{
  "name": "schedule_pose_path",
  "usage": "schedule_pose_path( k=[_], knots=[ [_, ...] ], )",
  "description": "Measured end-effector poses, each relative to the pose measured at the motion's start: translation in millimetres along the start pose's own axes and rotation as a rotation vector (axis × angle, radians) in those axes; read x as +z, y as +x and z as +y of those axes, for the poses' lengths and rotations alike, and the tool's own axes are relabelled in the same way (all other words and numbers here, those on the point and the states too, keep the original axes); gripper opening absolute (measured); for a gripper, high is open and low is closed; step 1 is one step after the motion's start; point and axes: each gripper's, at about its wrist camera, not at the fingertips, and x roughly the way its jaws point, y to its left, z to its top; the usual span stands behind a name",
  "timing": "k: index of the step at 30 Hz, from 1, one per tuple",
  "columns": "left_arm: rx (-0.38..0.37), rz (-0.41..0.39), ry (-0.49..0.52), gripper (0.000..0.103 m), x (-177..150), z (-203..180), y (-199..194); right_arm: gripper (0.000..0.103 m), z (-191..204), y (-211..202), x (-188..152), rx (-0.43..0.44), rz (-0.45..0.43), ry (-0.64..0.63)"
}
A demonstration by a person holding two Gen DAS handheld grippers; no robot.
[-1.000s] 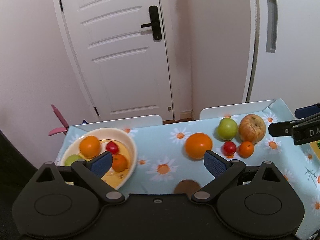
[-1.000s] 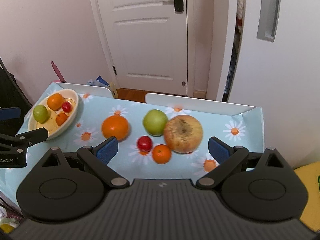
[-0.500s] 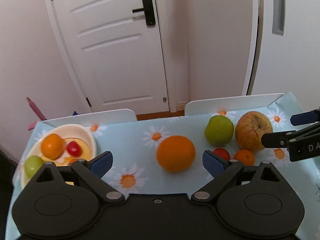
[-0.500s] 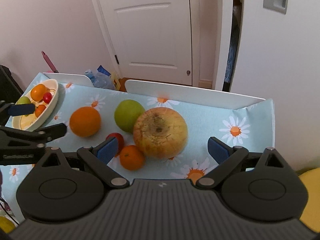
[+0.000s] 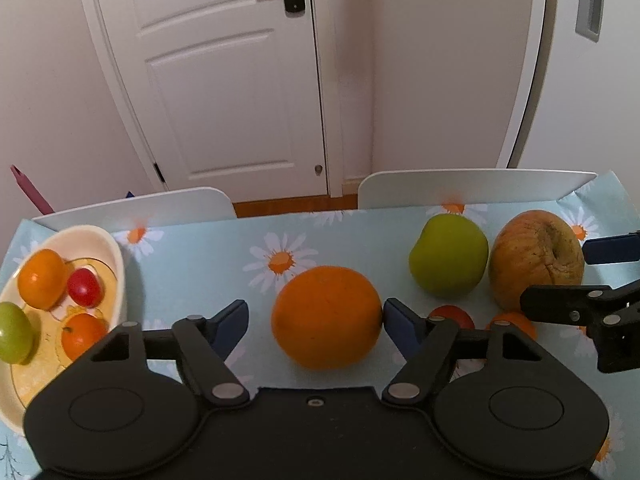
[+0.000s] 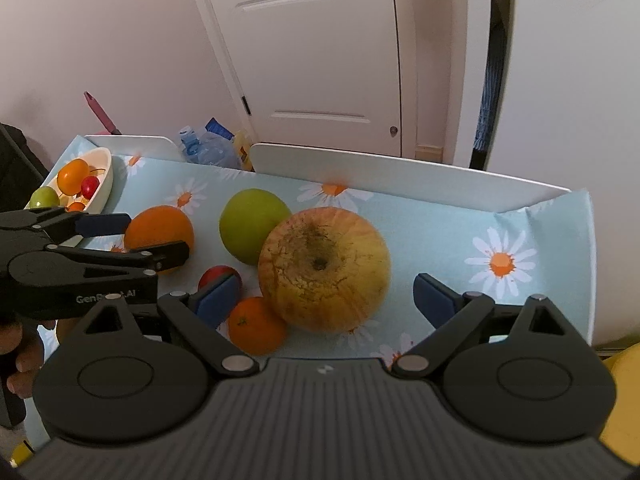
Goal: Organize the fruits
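The only legible marking is on the side of my left gripper (image 6: 128, 240), seen from the right wrist camera: white lettering reading "Gen" and ending in "AI", with the middle letters hidden behind a black pivot. No other readable text, number or sign is visible in either view.

My left wrist view low over the table (image 5: 208, 240), facing the door at 12 o'clock, close on the orange (image 5: 326, 316), my right wrist view alongside, close on the big apple (image 6: 324, 268), both sharing the fruit and bowl (image 6: 105, 184).
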Motion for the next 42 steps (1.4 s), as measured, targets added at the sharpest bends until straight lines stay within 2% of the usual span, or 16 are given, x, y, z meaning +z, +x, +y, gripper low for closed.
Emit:
schedule_pose_path(
  k=[2,3,19,21,25,30,42],
  knots=[
    [-0.010,0.010,-0.003,0.072,0,0,2,0.103,0,2,0,0.001,0.002,0.002],
    [-0.027,0.013,-0.009,0.067,0,1,2,0.103,0,3,0,0.002,0.003,0.003],
    [-0.006,0.014,0.026,0.065,-10,-1,-10,0.103,2,6,2,0.001,0.003,0.002],
    [-0.003,0.015,0.025,0.065,-10,-1,-12,0.102,1,6,2,-0.001,0.003,0.001],
    [0.003,0.007,0.020,0.065,-11,-1,-18,0.091,0,9,2,0.001,0.010,-0.004],
    [0.010,-0.009,0.015,0.065,-12,-2,-31,0.091,1,8,2,0.003,0.007,-0.010],
    [0.032,-0.073,-0.011,0.065,-10,6,-72,0.091,12,-34,8,0.006,-0.051,-0.037]
  ],
)
